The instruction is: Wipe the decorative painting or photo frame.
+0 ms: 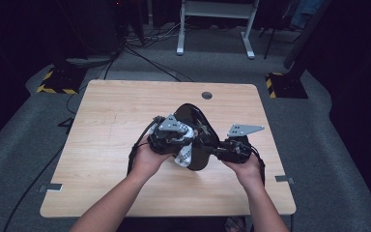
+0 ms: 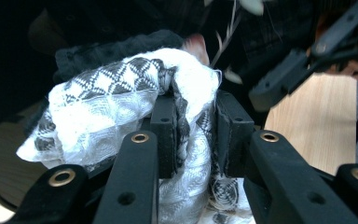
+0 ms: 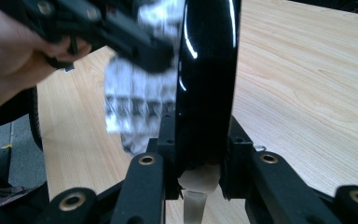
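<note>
Over the middle of the wooden table point(image 1: 116, 111), my right tongs point(image 3: 200, 140) are clamped on the near edge of a glossy black pan point(image 1: 193, 123), holding it tipped up on edge above the table, while my left tongs point(image 2: 193, 135) pinch a bunched white cloth with a dark diamond pattern point(image 2: 107, 98) and press it to the pan's face. The relation that matters for the next wipe: the cloth lies on the side of the pan facing my left hand point(image 1: 147, 159), touching it just ahead of my left tongs, and the pan's long axis runs away from my right tongs toward the far edge of the table, so I judge the rubbing stroke has to travel along that line, with the left hand the nearer one to the surface being cleaned and my right hand point(image 1: 246, 166) merely bracing. The high view gives the whole layout, both forearms converging on the pan and the cloth hanging at its lower left. The left gripper view shows the fabric squeezed between the pads, and dark pan surface behind it. The right gripper view shows the pan edge-on as a thin shiny band rising between the jaws, the cloth blurred to its left and bare table to its right.
</note>
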`<state>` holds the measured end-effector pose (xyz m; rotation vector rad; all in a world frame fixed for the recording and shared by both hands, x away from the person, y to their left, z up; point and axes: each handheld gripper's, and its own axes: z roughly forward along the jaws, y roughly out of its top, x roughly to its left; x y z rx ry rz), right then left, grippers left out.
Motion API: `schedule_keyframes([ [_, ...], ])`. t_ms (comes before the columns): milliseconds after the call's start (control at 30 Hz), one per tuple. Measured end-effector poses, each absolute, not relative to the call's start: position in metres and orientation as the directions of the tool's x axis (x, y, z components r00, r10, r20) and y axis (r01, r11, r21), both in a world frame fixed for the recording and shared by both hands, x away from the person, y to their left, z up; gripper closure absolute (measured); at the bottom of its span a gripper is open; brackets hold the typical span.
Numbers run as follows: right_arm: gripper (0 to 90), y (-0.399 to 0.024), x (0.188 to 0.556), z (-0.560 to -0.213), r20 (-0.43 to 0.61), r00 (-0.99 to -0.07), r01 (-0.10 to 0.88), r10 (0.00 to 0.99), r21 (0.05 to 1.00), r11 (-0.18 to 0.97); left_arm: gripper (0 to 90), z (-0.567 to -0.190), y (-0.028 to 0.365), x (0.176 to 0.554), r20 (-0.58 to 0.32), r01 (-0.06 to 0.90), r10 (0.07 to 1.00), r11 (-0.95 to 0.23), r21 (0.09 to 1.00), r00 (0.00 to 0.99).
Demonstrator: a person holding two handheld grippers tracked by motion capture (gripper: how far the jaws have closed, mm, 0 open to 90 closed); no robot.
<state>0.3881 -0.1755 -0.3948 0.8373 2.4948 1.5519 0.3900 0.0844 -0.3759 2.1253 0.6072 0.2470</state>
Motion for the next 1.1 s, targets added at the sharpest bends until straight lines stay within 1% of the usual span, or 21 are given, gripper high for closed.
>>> schedule_keyframes([
  [100,74.6,-0.175,0.388,-0.395,0.207,-0.846,0.403,0.492,0.852,0.335,72.7,-0.388,0.082,0.387,-0.043,0.337,0.505,-0.509,0.792,0.862],
  [167,74.6,-0.175,0.388,-0.395,0.208,-0.846,0.404,0.491,0.852,0.334,72.6,-0.387,0.082,0.386,-0.043,0.339,0.507,-0.509,0.791,0.861],
  [333,74.8,-0.175,0.388,-0.395,0.210,-0.847,0.403,0.489,0.852,0.334,72.6,-0.374,0.082,0.386,-0.027,0.320,0.508,-0.499,0.806,0.861],
  [367,74.8,-0.175,0.388,-0.395,0.209,-0.847,0.404,0.489,0.852,0.334,72.6,-0.367,0.081,0.387,-0.013,0.308,0.509,-0.500,0.810,0.861],
  [433,74.8,-0.175,0.388,-0.395,0.209,-0.847,0.404,0.489,0.852,0.334,72.6,-0.364,0.080,0.388,-0.002,0.303,0.507,-0.511,0.804,0.862],
  [600,74.8,-0.176,0.389,-0.395,0.211,-0.847,0.404,0.488,0.852,0.332,72.7,-0.378,0.080,0.385,-0.001,0.306,0.508,-0.517,0.799,0.861],
  [700,74.8,-0.176,0.389,-0.395,0.215,-0.846,0.406,0.487,0.852,0.330,72.8,-0.394,0.082,0.385,-0.027,0.329,0.506,-0.517,0.791,0.862],
  [833,74.7,-0.176,0.390,-0.395,0.220,-0.846,0.409,0.486,0.852,0.326,72.9,-0.409,0.082,0.384,-0.037,0.343,0.504,-0.530,0.775,0.863],
  [967,74.8,-0.176,0.390,-0.396,0.224,-0.845,0.411,0.485,0.853,0.322,72.8,-0.410,0.082,0.384,-0.047,0.350,0.500,-0.533,0.770,0.865],
  [1100,75.1,-0.177,0.390,-0.395,0.222,-0.843,0.412,0.489,0.852,0.322,72.8,-0.398,0.080,0.386,-0.032,0.336,0.496,-0.538,0.773,0.868],
])
